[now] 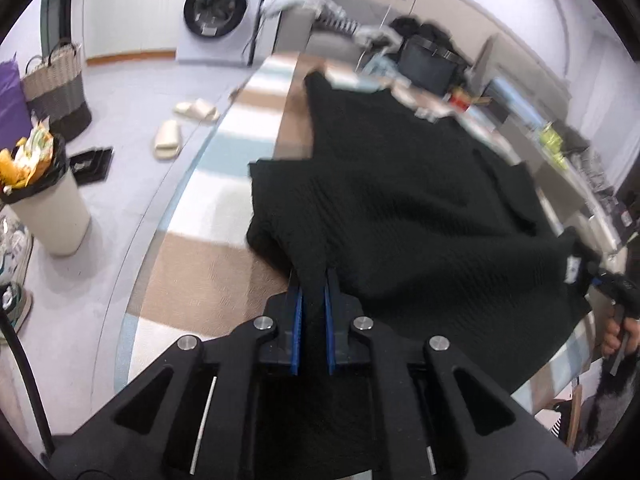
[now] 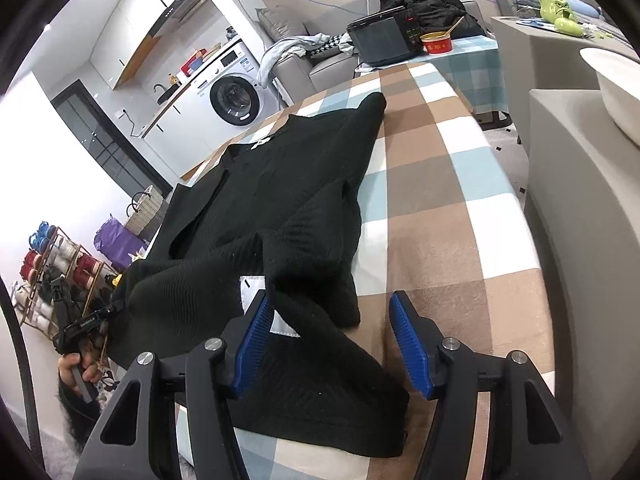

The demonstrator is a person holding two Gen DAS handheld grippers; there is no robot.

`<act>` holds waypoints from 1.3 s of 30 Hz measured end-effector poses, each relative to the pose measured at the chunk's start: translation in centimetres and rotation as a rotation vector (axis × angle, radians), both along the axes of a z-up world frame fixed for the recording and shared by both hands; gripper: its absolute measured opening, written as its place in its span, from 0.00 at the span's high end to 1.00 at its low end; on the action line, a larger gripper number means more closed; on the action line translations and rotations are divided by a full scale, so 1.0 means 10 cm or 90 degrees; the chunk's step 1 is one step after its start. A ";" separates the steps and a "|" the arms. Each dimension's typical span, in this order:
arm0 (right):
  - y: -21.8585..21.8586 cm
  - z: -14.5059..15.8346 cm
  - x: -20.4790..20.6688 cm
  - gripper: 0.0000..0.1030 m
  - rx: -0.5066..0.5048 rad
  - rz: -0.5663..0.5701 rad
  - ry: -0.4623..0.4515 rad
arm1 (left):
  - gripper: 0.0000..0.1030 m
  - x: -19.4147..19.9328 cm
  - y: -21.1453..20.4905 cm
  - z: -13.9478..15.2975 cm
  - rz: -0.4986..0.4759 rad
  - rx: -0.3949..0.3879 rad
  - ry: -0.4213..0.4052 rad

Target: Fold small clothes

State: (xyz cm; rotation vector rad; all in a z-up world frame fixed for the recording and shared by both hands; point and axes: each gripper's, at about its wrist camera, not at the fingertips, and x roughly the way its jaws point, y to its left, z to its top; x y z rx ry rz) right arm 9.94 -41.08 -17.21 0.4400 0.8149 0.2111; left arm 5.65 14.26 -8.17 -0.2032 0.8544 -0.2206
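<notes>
While clamped tight on a pinch of the black sweater, left gripper holding the near hem edge, blue pads pressed together with cloth bunched between them. Sweater lying spread along the checked cloth on the tabletop, long axis running away from both grippers toward the far end, collar end farthest off, hem end nearest. Right gripper standing open, jaws apart, near corner of the sweater with its white label lying between the pads but not pinched; left pad touching or just beside the fabric, right pad clear of it over bare checked cloth. Judging by this, gripping the second hem corner being the step in hand, so that both corners can be carried forward along the long axis toward the collar. Hem sitting right under both grippers, left side already secured, right side needing only a closing squeeze. Other garment parts looking rumpled near the right gripper, a sleeve apparently folded across the body, so risking a grab of more than one layer. Washing machine and sofa standing well beyond the far end, taking no part.
</notes>
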 end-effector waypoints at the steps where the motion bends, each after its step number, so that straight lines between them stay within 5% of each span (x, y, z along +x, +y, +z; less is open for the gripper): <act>1: 0.01 0.00 0.01 0.41 0.000 0.007 0.000 | 0.94 -0.01 -0.01 0.04 -0.003 -0.006 -0.012; 3: 0.03 -0.01 0.02 0.47 0.001 0.021 -0.005 | 0.94 -0.09 0.00 0.18 -0.003 -0.019 -0.047; 6: 0.05 -0.02 0.03 0.87 0.003 0.029 -0.012 | 0.94 -0.18 0.02 0.38 -0.001 -0.041 -0.087; 10: 0.04 0.09 -0.10 0.95 0.024 0.040 -0.066 | 0.94 -0.23 0.05 0.57 0.009 -0.056 -0.122; 20: -0.12 0.28 -0.15 0.95 0.074 -0.024 -0.125 | 0.94 0.21 0.10 0.57 0.055 -0.072 -0.124; 24: -0.07 0.22 0.18 0.95 0.036 -0.064 -0.087 | 0.94 0.62 0.03 0.34 0.068 -0.048 -0.081; 28: -0.07 0.12 0.38 0.84 -0.021 -0.089 -0.025 | 0.91 0.89 -0.09 0.08 0.073 -0.013 -0.019; 29: -0.09 0.11 0.36 0.78 -0.025 -0.094 -0.022 | 0.83 0.89 -0.09 0.05 0.076 -0.004 -0.014; 31: -0.14 0.13 0.28 0.50 -0.034 -0.107 -0.035 | 0.57 0.86 -0.07 0.02 0.095 0.021 -0.006; 32: -0.17 0.13 0.24 0.48 -0.034 -0.109 -0.041 | 0.41 0.86 -0.05 0.00 0.102 0.024 -0.006; 39: -0.17 -0.05 0.42 0.48 0.010 -0.076 -0.010 | 0.37 1.04 0.05 -0.13 0.129 -0.016 0.005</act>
